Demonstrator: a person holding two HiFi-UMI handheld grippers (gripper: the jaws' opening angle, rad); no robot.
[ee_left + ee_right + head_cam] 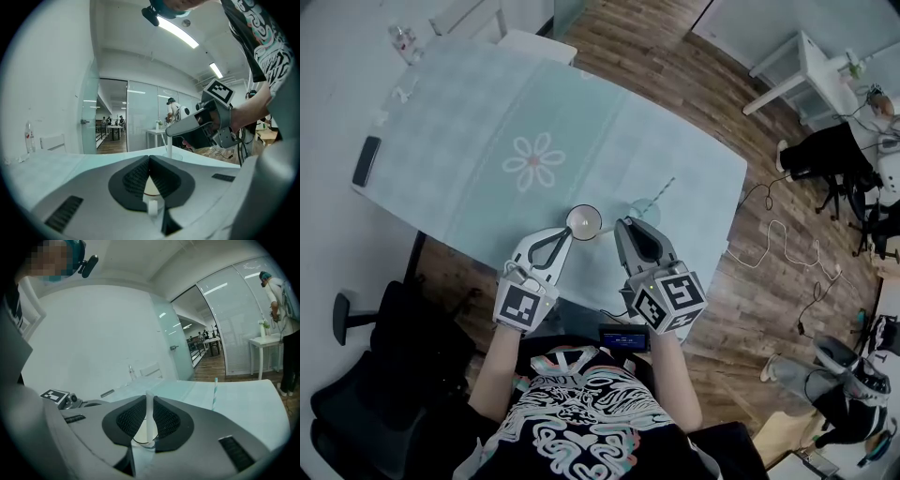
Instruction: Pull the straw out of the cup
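Observation:
A white cup (584,220) stands near the front edge of the teal table (487,112). My left gripper (567,233) is shut on the cup's near-left rim. In the left gripper view its pads meet at the tips (149,161) and the cup (151,187) shows below them. My right gripper (624,225) hovers just right of the cup. It is shut on an upright white straw (149,413), with the cup's rim (139,437) below. From the left gripper view that straw (168,151) hangs under the right gripper's tip. Whether the straw's lower end is inside the cup I cannot tell.
A clear cup (644,208) holding a teal striped straw (214,392) stands just beyond my right gripper. A dark phone (367,159) lies at the table's left edge and a bottle (398,39) stands at the far corner. A black chair (384,375) is at my left.

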